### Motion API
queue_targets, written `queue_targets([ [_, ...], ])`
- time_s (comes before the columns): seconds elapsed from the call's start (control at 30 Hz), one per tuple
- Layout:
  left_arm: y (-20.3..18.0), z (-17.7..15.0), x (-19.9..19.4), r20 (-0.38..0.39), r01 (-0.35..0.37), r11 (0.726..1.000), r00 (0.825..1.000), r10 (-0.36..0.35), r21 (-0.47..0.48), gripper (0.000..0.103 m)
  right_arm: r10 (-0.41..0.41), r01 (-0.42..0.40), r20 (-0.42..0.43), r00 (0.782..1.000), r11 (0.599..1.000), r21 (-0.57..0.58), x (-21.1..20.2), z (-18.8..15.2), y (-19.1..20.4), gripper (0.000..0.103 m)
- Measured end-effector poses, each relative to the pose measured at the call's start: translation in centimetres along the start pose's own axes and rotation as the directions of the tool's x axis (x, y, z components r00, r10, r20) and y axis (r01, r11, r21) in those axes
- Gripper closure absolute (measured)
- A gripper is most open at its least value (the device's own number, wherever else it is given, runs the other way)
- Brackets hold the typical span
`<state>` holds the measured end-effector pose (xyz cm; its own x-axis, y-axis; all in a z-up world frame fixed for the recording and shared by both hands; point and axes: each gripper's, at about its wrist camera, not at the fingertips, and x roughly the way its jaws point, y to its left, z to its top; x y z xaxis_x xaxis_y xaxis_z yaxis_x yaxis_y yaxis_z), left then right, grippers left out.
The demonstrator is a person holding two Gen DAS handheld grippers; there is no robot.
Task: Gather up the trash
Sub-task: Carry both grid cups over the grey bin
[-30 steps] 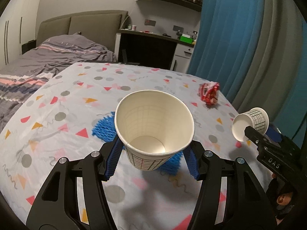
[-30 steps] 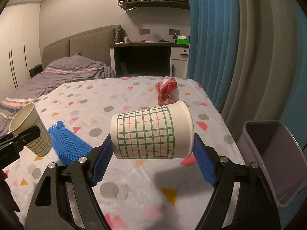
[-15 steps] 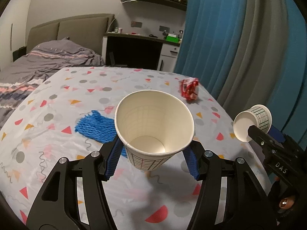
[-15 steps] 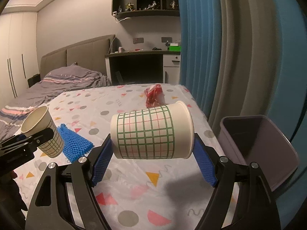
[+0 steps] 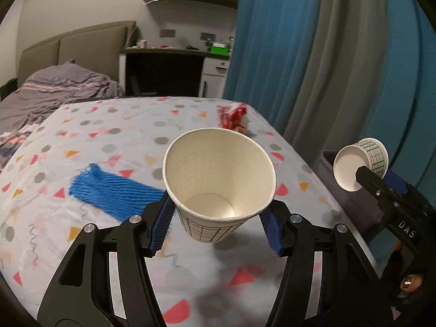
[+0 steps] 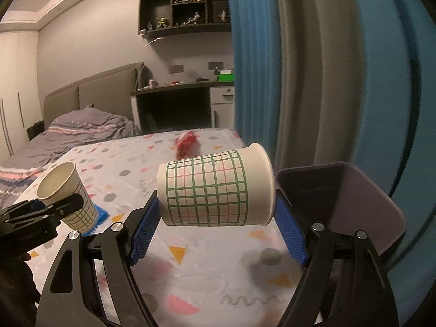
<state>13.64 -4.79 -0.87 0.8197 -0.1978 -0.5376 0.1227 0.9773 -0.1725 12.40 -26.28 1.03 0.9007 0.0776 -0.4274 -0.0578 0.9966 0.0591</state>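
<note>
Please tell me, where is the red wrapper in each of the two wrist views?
Left wrist: red wrapper lies right of centre, upper half, on the far table edge.
Right wrist: red wrapper lies just left of centre, behind the held cup.
Shared landmark: green box on the desk.

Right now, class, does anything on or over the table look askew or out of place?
Yes. The right gripper holds its paper cup sideways, mouth toward the bin, while the left gripper's cup stays upright. A red wrapper and blue netting lie loose on the tablecloth.
</note>
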Motion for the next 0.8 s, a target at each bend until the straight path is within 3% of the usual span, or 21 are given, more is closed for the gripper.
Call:
queue_targets([
  [0.27, -6.4, 1.7, 1.5, -0.003, 0.137, 0.986, 0.991, -0.137, 0.096, 0.045, -0.098, 0.096, 0.035, 0.995, 0.994, 0.051, -1.2, 0.5, -4.8, 0.026],
  [0.63, -16.9, 3.2, 5.5, -0.041, 0.354, 0.911, 0.934, -0.354, 0.213, 0.045, -0.257, 0.256, -0.006, 0.966, 0.959, 0.119, -1.4, -0.7, -12.7, 0.026],
  [0.8, -20.2, 3.1, 8.2, -0.094, 0.407, 0.887, 0.913, -0.396, 0.217, 0.045, -0.285, 0.288, -0.034, 0.958, 0.949, 0.132, -1.0, -1.5, -14.5, 0.026],
])
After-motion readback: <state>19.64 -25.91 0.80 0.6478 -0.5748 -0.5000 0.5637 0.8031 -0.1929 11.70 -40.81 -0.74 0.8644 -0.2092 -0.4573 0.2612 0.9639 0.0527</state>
